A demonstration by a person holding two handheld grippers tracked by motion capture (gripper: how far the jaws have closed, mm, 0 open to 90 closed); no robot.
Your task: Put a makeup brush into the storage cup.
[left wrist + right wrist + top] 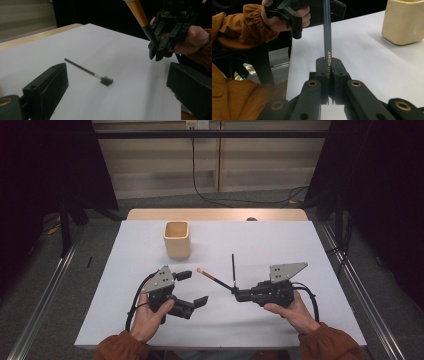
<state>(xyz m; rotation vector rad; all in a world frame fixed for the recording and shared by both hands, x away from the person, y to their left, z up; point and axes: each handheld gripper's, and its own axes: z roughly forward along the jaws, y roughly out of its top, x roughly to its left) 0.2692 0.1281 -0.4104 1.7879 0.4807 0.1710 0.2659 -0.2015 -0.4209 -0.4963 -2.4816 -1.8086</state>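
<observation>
**Brush clamped on the right, wand flat on the sheet**

The right gripper [236, 293] has its jaws pressed together on the dark end of a brush [214, 278], and that grip shows close up in the right gripper view, pads squeezed on the black shaft [327, 37]. In the high view the brush runs from the jaws up and to the left, its orange end the free tip, held off the table. Its long axis slants toward the left gripper [192, 287], and the orange tip sits just beside that gripper's upper jaw.

The left gripper's jaws stand wide apart with nothing between them. In its own view the brush [141, 17] comes down from the top edge into the other gripper's closed jaws.

A second item, a thin black wand [233, 270], lies flat on the white table [300, 245]. In the high view it points nearly straight away from the person, its near end just beside the right gripper's jaws. In the left gripper view its small black head [106, 80] shows at that end.

A cream cup [177, 239] stands upright toward the far left, well apart from both grippers. Bare sheet lies between cup and grippers, and more out to the right edge. Both hands sit near the front edge.
</observation>
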